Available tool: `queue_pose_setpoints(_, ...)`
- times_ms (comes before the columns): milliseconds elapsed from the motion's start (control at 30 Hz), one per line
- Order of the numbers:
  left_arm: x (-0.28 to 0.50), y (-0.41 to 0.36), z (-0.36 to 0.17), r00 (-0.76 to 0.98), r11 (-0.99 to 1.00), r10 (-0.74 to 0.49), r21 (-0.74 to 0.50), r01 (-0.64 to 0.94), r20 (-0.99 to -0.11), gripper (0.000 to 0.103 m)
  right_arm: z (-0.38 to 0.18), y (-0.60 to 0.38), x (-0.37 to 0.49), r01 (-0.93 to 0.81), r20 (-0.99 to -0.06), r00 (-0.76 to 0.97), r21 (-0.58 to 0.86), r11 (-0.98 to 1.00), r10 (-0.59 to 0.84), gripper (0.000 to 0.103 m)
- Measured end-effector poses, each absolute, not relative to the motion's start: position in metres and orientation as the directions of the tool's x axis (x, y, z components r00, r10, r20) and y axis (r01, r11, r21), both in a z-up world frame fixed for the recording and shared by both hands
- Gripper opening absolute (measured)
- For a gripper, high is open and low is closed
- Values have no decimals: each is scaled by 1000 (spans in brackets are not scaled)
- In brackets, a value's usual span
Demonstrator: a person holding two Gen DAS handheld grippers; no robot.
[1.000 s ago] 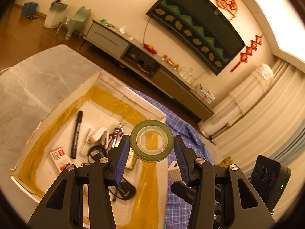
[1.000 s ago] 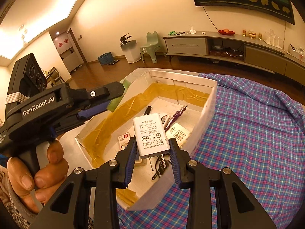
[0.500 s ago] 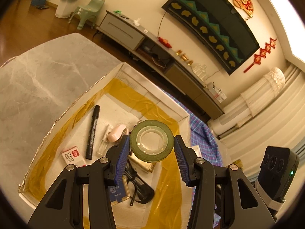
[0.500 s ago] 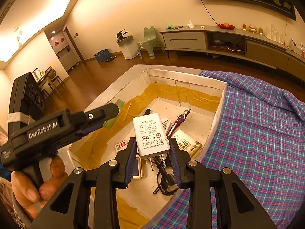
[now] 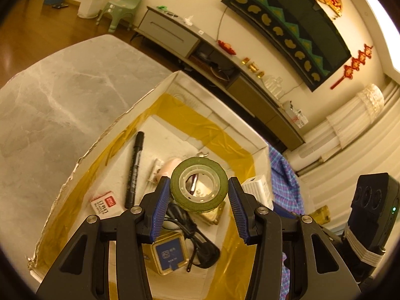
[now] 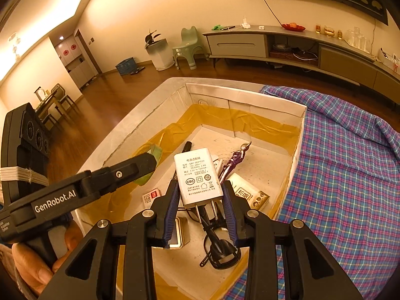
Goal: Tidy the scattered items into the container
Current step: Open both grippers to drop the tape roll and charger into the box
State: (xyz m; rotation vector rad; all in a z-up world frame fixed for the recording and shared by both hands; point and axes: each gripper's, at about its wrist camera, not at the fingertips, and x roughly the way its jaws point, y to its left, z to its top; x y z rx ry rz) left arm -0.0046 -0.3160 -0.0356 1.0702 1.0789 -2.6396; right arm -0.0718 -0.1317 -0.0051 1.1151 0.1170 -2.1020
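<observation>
Here, in the left wrist view, the left gripper [image 5: 199, 196] pinches a green tape roll [image 5: 199, 184] between its two blue pads, which touch the roll on both sides. The roll stands on its edge, with its hole toward the camera, and hangs above the inside of the white box [image 5: 152, 92]. In the box lie a black marker [image 5: 134, 168], a small red and white packet [image 5: 106, 203], a blue square tin [image 5: 170, 252] and a black cable [image 5: 197, 245]. The box stands on a grey marble table [image 5: 62, 95], and a checked cloth [image 5: 285, 185] lies beside its far side.

In the right wrist view, the right gripper [image 6: 200, 195] pinches a white charger [image 6: 198, 176], its label toward the camera and its two metal pins pointing down. The pads press on both narrow sides of it. The charger hangs over the box [image 6: 240, 95], above the cable [image 6: 217, 245]. A purple thing [image 6: 233, 160] and a printed packet [image 6: 250, 195] lie near the right wall. The left gripper [image 6: 147, 160] comes in from the left, held by a hand [image 6: 37, 270], with the roll [image 6: 152, 161] only partly visible at its tip.
</observation>
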Motion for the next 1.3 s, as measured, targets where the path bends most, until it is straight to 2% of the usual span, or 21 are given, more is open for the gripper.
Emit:
queue_pose_setpoints(467,-6,-326,-52,-705,-725,194,-584,365,-682,51,-17,-146,-83,605,-773,-371,219,-765,-514,36)
queue_pose_setpoints(1300,10,-316,-40,-725,-750,232,-594,291,-648,52,-11,-160,-80,562,-785,-415,177,-808,-461,36)
